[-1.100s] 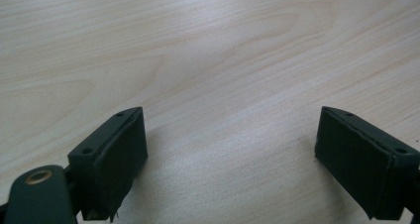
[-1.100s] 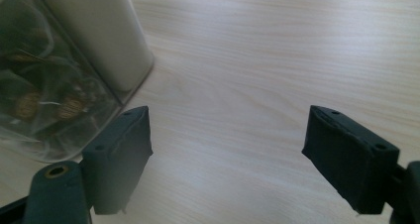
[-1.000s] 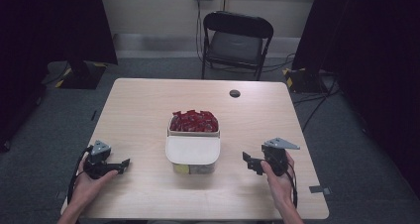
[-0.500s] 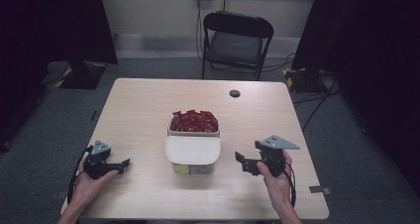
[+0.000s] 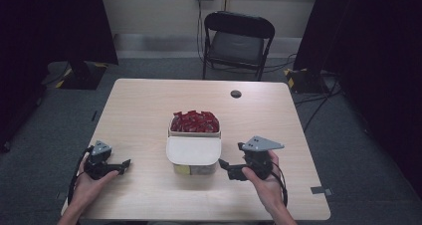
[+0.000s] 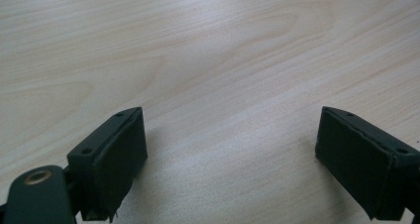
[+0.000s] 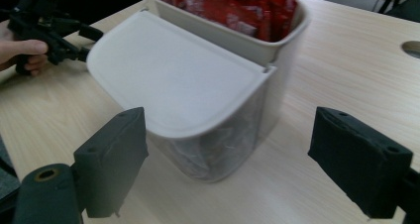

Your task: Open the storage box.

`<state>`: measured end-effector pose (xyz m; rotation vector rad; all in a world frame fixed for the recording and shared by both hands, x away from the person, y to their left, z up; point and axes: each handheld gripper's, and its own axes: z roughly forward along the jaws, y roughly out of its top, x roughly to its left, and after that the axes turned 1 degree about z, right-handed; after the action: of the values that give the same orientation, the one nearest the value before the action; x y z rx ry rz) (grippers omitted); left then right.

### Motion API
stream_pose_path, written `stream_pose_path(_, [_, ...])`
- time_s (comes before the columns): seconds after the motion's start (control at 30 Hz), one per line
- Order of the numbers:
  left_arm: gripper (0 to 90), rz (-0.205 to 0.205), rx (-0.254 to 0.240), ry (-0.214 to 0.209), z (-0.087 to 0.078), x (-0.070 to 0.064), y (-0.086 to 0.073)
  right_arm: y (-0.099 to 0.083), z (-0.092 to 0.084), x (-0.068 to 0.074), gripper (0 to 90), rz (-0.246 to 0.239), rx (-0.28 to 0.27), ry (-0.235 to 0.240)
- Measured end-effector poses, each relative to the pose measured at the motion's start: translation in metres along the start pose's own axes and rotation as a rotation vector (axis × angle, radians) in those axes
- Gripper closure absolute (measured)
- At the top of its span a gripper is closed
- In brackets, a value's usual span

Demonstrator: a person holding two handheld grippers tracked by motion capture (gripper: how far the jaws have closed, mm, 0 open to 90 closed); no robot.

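Looks like a light, stiff, slick plastic bin (image 5: pixel 193 155) of red packets (image 5: pixel 195 121) mid-table, best grabbed at the near lid (image 7: pixel 173 75) edge, with right gripper (image 5: pixel 225 166) and left gripper (image 5: pixel 125 164) both wide open, holding nothing.

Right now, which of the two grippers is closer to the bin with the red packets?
The right gripper. Its open jaws point at the bin from just beside it, while the left gripper sits farther off near the table's left edge, over bare wood.

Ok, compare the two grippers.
The left gripper rests low on the table, well apart from the bin; the right gripper is lifted and points at the bin from close by. The right gripper's grey plate looks larger than the left gripper's. Both are open and hold nothing.
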<state>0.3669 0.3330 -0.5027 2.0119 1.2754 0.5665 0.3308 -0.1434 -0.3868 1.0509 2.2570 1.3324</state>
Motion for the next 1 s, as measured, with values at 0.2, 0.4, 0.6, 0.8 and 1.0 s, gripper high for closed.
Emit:
stream_pose_path(0.2, [11.9,0.000,0.000,-0.001,0.000,0.000,0.000,-0.004,0.013,0.016,13.9,-0.016,-0.005,0.065])
stream_pose_path(0.4, [11.9,0.000,0.000,0.000,0.000,0.000,0.000,-0.012,0.029,0.022,13.9,-0.017,0.032,0.077])
stream_pose_path(0.6, [11.9,0.000,-0.001,-0.001,0.000,0.000,0.000,-0.017,0.045,0.023,13.9,-0.019,0.076,0.080])
stream_pose_path(0.8, [11.9,-0.001,-0.001,-0.001,0.000,0.000,0.000,-0.016,0.054,0.018,13.8,-0.013,0.090,0.058])
stream_pose_path(1.0, [11.9,-0.001,-0.002,-0.001,0.000,0.000,0.000,-0.021,0.064,0.013,14.1,0.017,0.082,0.051])
